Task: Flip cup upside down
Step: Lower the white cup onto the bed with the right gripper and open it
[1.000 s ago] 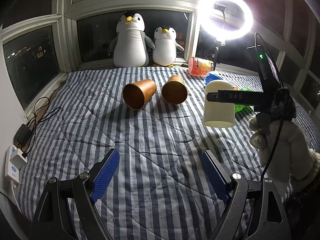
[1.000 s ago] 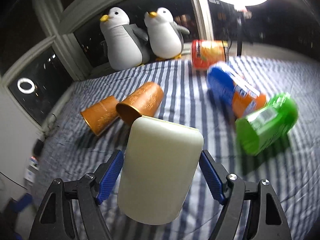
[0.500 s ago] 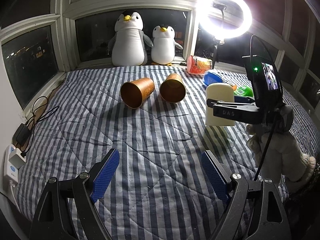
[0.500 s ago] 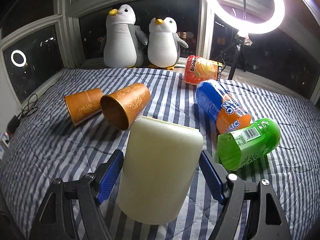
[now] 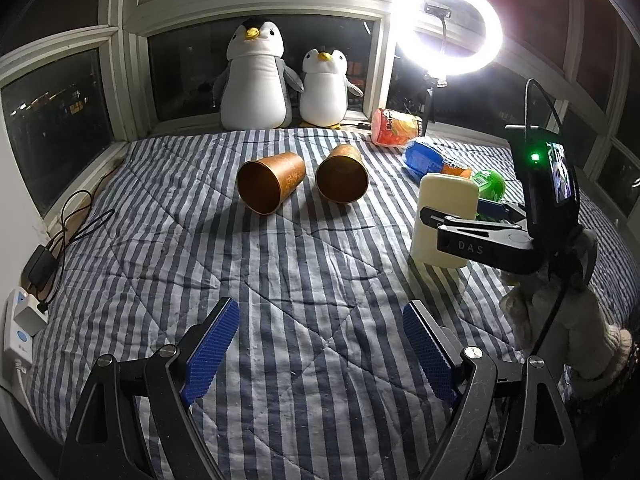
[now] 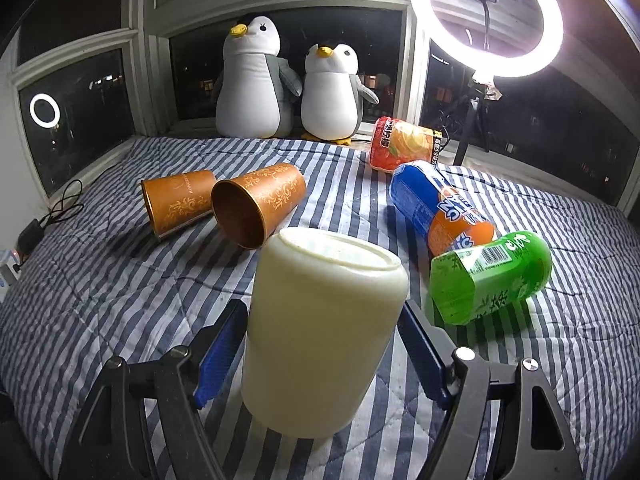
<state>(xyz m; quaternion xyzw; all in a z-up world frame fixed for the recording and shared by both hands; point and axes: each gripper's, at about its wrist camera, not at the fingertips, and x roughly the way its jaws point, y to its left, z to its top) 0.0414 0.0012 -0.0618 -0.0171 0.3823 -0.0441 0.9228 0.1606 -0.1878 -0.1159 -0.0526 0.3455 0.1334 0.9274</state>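
A cream plastic cup (image 6: 324,332) stands with its closed base up between the blue pads of my right gripper (image 6: 324,348), which is shut on it. Its lower rim sits at or just above the striped bedspread (image 6: 100,300). The left wrist view shows the same cup (image 5: 446,216) at the right, held by the right gripper (image 5: 460,222). My left gripper (image 5: 320,352) is open and empty, low over the bedspread (image 5: 200,240) near its front edge.
Two copper cups (image 5: 272,186) (image 5: 342,180) lie on their sides mid-bed. Orange (image 6: 404,144), blue (image 6: 440,204) and green (image 6: 492,276) cans lie at the right. Two penguin plushes (image 6: 252,80) and a ring light (image 6: 486,16) stand at the window. A power strip (image 5: 20,320) lies left.
My right gripper has lowered the cream cup toward the bedspread and levelled out. The cup now stands base up, close to the cloth. The left gripper has not moved.
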